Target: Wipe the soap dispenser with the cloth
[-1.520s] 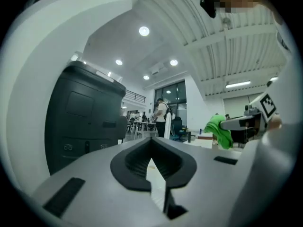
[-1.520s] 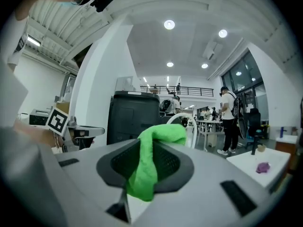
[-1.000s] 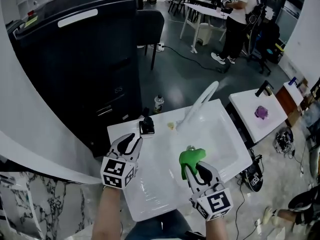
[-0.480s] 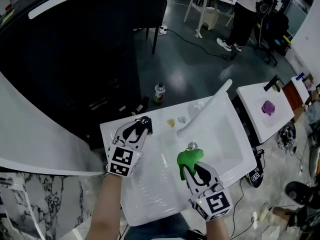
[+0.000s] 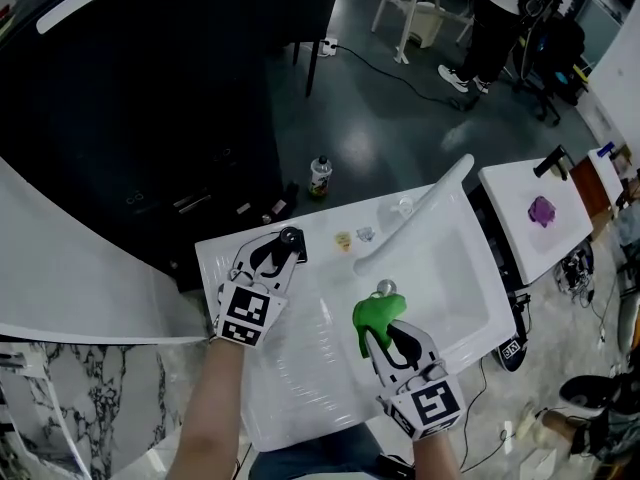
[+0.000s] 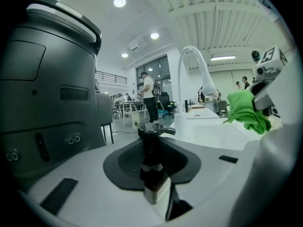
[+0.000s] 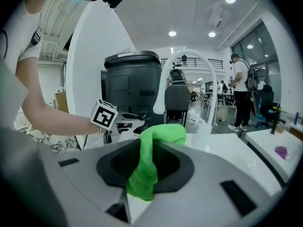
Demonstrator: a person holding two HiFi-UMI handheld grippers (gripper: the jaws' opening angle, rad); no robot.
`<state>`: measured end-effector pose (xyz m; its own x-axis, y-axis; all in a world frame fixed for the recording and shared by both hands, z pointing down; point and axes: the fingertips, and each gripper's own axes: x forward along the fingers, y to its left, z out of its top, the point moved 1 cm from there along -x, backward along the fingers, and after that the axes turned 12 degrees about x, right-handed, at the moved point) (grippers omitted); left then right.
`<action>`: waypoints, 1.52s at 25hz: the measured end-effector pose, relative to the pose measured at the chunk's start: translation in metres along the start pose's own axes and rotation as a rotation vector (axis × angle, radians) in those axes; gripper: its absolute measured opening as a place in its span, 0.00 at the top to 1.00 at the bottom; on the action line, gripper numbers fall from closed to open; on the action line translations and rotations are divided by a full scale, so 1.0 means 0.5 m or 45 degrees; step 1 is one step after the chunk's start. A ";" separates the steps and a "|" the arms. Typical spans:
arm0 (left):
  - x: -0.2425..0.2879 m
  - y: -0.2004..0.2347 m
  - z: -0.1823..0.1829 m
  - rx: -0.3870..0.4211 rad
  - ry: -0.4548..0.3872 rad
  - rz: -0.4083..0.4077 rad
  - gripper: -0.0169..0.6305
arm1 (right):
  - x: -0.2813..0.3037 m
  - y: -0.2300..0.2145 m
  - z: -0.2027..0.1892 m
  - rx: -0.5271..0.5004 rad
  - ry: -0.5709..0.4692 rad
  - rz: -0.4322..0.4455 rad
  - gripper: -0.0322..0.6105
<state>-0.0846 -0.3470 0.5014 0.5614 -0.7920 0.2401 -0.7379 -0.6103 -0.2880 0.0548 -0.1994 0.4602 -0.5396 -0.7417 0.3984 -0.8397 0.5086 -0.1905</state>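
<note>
You are securing the soap dispenser point(image 5: 291, 236), which is standing upright at the far left corner of the white sink point(image 5: 300, 378), left of the faucet point(image 5: 420, 213); wiping is not yet under way. Your left gripper point(image 5: 285, 246) is taking hold of it: its jaws have just been closing and are now pressing, narrowly parted, on the dark bottle body below the pump head. Your right gripper point(image 5: 384, 334) is clamping a bunched green cloth point(image 5: 376, 313), jaws nearly together on the fold, and is hovering over the basin, well apart from the dispenser. By my assessment, you are finishing the hold-and-approach step. The next move is calling for you to carry the cloth left and far across the basin to the bottle, presenting the loose bunch rather than the jaw tips, while keeping the left hold firm so the bottle is not tipping.
</note>
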 end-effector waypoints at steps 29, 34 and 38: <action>-0.191 -0.096 0.162 -0.489 0.047 -0.035 0.83 | -0.146 0.062 0.077 -0.082 -0.182 0.123 0.82; -0.227 -0.108 0.207 -0.644 0.090 -0.018 0.83 | -0.146 0.097 0.090 -0.134 -0.203 0.212 0.82; -0.243 -0.114 0.240 -0.659 0.125 0.030 0.83 | -0.126 0.143 0.103 -0.168 -0.223 0.301 0.82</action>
<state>-0.0658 -0.2180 0.3777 0.5227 -0.7851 0.3322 -0.8525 -0.4850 0.1951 0.0257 -0.1388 0.3751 -0.7306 -0.6546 0.1942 -0.6809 0.7194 -0.1368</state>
